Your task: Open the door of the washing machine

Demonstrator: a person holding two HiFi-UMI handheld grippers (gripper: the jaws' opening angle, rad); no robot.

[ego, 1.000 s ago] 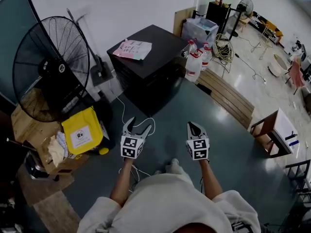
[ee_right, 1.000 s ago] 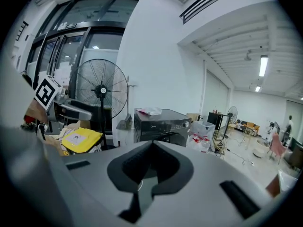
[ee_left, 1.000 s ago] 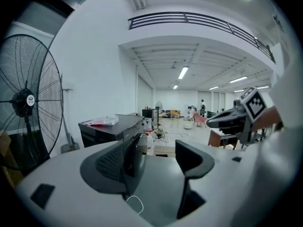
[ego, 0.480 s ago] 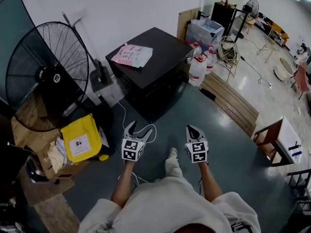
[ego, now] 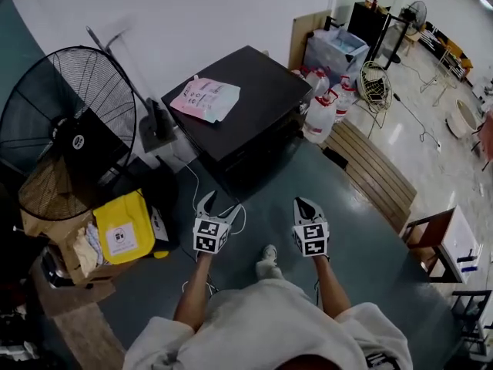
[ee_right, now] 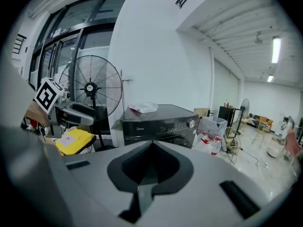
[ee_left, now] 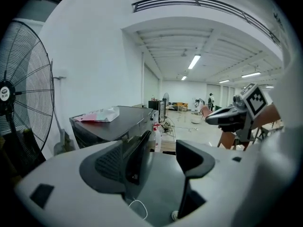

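We stand on a dark green floor (ego: 362, 230), holding both grippers out at waist height with nothing in either. The left gripper (ego: 218, 205) has its jaws spread to a moderate gap. The right gripper (ego: 303, 202) has its jaws pressed together.

Just ahead of the left gripper, a loose white cable (ego: 235, 220) loops across the floor. To our left, a yellow bag (ego: 123, 228) rests on cardboard boxes.

The washing machine (ego: 239, 102) is a low black box against the white wall, well apart from both grippers. Pink and white papers (ego: 205, 99) lie on its top. In the right gripper view, its front carries a control strip with a round knob (ee_right: 191, 123). The door lies below that, and we cannot make out a handle.

We judge the task to be at the approach, with the door not yet touched. The next move calls for stepping closer, minding the cable, and reaching low to the front face.

A large standing fan (ego: 69, 129) crowds the machine's left side, and plastic jugs (ego: 320, 118) stand at its right. Beyond them lie a wooden pallet (ego: 373, 172) and a long open room.
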